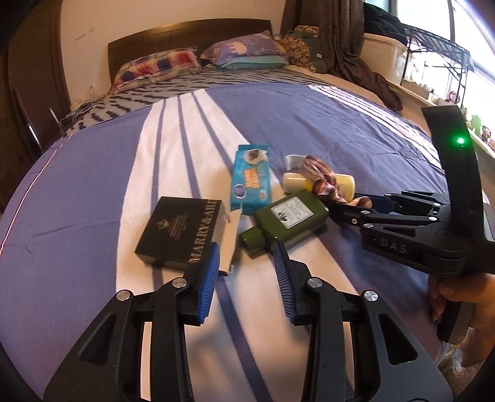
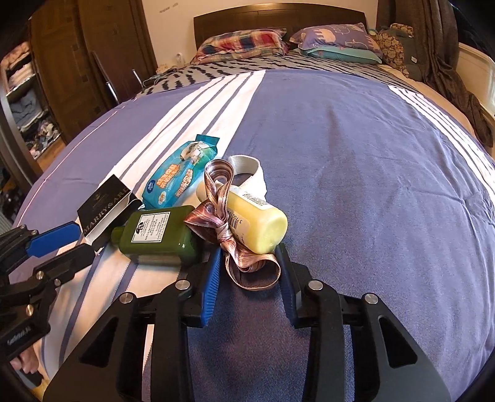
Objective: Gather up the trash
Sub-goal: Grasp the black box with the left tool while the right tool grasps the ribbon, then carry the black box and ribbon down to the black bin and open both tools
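Note:
Trash lies in a cluster on the bed: a black box (image 1: pixel 178 230) (image 2: pixel 103 201), a green bottle (image 1: pixel 287 218) (image 2: pixel 157 233), a blue wipes pack (image 1: pixel 252 181) (image 2: pixel 178 177), a yellow bottle (image 1: pixel 343 185) (image 2: pixel 256 221), a brown ribbon (image 1: pixel 321 182) (image 2: pixel 221 222) and a grey band (image 2: pixel 250 168). My left gripper (image 1: pixel 247 252) (image 2: pixel 62 244) is open, its fingers by the box and the green bottle's cap. My right gripper (image 2: pixel 249 253) (image 1: pixel 349 205) is open, with the ribbon's loose end between its fingers, below the yellow bottle.
The bed has a blue and white striped cover (image 2: pixel 355 139). Pillows (image 1: pixel 198 60) and a dark headboard (image 2: pixel 278 18) are at the far end. A wardrobe (image 2: pixel 77 62) stands at the left. A curtain and a rack (image 1: pixel 433 49) are at the window side.

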The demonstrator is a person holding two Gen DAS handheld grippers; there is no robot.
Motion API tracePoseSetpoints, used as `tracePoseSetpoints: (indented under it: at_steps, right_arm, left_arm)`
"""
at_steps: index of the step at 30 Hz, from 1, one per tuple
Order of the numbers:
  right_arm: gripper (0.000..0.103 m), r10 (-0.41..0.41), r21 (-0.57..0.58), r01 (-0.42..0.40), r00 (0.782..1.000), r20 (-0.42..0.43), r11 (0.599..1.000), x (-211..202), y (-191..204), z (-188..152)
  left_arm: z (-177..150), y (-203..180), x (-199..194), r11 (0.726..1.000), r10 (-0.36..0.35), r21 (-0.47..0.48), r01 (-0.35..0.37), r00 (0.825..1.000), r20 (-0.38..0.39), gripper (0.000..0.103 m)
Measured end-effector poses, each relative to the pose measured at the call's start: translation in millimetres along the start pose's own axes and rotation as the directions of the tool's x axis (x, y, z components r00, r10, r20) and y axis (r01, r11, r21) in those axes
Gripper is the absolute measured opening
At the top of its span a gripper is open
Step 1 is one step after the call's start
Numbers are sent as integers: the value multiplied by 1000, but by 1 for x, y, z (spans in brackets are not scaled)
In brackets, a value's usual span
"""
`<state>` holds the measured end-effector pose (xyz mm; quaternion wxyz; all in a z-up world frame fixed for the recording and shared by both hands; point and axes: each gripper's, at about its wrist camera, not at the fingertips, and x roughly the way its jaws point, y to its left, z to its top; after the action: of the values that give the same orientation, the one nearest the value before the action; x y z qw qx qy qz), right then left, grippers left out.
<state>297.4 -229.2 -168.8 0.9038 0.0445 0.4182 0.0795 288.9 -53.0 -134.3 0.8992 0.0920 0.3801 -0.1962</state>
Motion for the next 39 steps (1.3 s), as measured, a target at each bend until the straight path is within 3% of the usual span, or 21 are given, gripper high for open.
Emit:
tracePoseSetpoints:
  at_steps: [6, 8, 12, 15, 22, 28, 39]
  right_arm:
    - [35, 14, 9, -14, 1000, 0, 1000, 2, -2, 1]
    - [34, 18, 11, -18, 1000, 0, 1000, 2, -2, 1]
    - [32, 22, 12, -22, 1000, 1, 1000, 4, -2, 2]
    - [26, 19, 11, -19, 1000, 2, 1000, 4, -2, 2]
    - [12, 22, 18, -22, 999, 31, 1000, -3, -2, 0]
    - [11, 19, 10, -20, 999, 49, 1000, -19, 3, -6]
    - [11, 41, -11, -40, 994, 104, 999, -93, 19, -29]
  left_arm:
    - [2, 1, 18, 1000, -3, 28, 4, 999, -34, 32]
    - [0, 5, 23, 1000, -15, 17, 16, 998, -53, 21]
    - [-4, 11, 29, 1000, -9, 13, 10, 997, -70, 12]
    - [-4, 16, 34, 1000, 2, 9, -1, 997, -79, 3]
    - [-5, 10, 30, 998, 50, 29, -48, 997, -60, 0]
    - [-7, 12, 2, 999, 36, -5, -36, 999, -21, 0]
    - [-21, -17, -96, 999, -7, -42, 10, 998, 69, 0]
